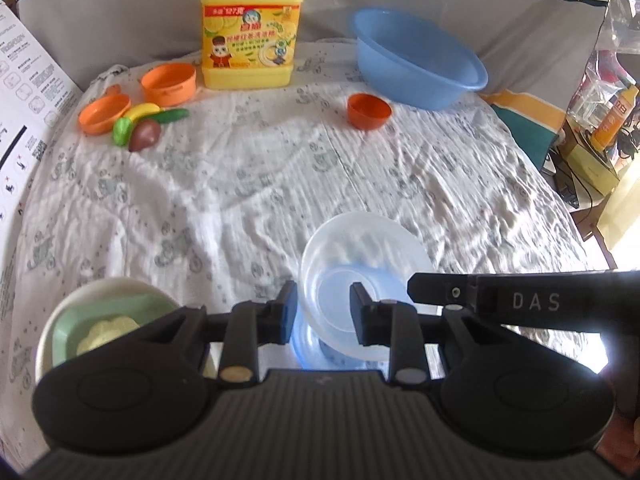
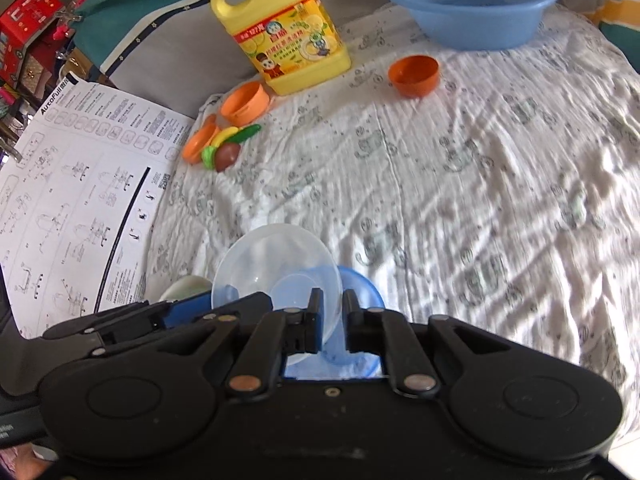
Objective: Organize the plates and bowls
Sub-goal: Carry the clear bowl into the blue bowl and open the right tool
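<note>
Straddling the clear bowl (image 1: 360,276)'s near rim, the left gripper (image 1: 323,312) is released; the right gripper (image 2: 331,316) is seen grasping its right rim.

A white patterned cloth (image 1: 248,184) covers the surface, bearing a yellow jug (image 1: 251,28) and blue basin (image 1: 416,60).

Daylight floods in from my right, blowing out to white glare at the left camera's lower right edge. It rakes across the wrinkled cloth (image 2: 460,184), so every fold casts a soft shadow. Both fisheye views bend hard at the rims (corners go black), and the far cloth looks slightly smeared, perhaps motion blur.
</note>
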